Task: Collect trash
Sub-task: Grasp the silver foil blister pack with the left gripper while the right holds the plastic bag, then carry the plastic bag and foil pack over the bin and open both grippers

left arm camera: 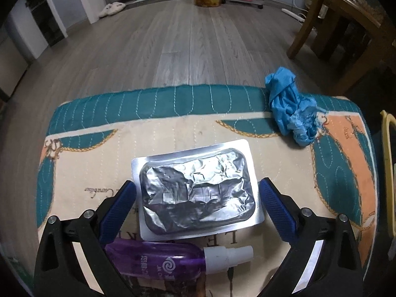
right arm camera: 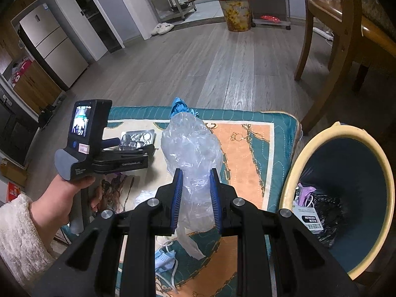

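Nearest, right gripper (right arm camera: 196, 198) clamped narrow on a crumpled clear plastic bag (right arm camera: 191, 148), most of the bag ballooning loose beyond the blue pads (right arm camera: 178, 198) — thin film, slippery, likely to slide out or snag on the way to the trash bin (right arm camera: 319, 136) just right of the cushioned table (right arm camera: 247, 138). Risk there: a quick swing, and the trailing tail of plastic catching the table edge or dragging the white face mask (right arm camera: 164, 257) lying just below the grip. Bin already holding a small box and dark wrappings, mouth tilted open toward the table, so a short carry, though a drop off the rim onto the floor stays possible. Further left, left gripper (left arm camera: 196, 205) spread wide, nothing held, its fingers either side of a silver foil blister pack (left arm camera: 195, 190) lying flat on the cloth; no contact visible. Flat, stiff, low foil — hard to pinch from the sides, apt to skate or buckle, and jaws closing could well nudge the purple spray bottle (left arm camera: 173, 259) lying just near of it. Farther off, a bunched blue glove (left arm camera: 292, 109) at the far right edge of the table, well apart from both tools. Beyond, wooden chair legs (right arm camera: 329, 57) close by the bin, a flowered bin (right arm camera: 237, 12) across the floor, slippers by the doorway.
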Tool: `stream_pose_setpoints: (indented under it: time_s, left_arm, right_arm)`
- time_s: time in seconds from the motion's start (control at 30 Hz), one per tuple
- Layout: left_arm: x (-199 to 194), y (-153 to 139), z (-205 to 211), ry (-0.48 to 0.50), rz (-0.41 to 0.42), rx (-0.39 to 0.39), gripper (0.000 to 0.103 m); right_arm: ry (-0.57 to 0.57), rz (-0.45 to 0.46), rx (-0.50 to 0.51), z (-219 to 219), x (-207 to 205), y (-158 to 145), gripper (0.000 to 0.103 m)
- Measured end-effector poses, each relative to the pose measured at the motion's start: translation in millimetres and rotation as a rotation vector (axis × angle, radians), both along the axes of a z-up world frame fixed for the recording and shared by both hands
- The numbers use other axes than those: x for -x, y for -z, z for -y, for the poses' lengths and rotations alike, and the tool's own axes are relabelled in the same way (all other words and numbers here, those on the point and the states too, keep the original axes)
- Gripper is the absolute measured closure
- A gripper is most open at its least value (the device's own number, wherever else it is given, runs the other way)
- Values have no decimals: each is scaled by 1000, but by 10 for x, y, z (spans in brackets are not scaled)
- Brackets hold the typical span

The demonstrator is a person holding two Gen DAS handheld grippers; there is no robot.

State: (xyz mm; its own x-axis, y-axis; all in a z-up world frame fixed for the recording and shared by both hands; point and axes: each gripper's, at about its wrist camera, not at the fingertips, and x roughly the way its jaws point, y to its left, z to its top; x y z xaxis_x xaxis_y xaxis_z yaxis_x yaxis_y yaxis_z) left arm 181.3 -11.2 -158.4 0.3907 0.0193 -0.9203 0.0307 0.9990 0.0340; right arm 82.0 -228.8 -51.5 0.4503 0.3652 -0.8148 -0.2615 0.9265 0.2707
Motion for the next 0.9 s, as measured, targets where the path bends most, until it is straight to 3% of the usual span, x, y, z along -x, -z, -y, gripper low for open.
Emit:
stream_pose_setpoints:
  time_s: [0.43,0.63,0.9]
  left_arm:
    - [334,-700,211,57,127,24,5]
    - [478,-987,656,154,183,43,5]
    - [609,-1153,1404,314,216,66,5]
  right_arm:
    - [90,51,20,304,144,-225,82]
    - [206,61,22,777,166,-266,82]
    - [360,63,23,1445,241,-248,82]
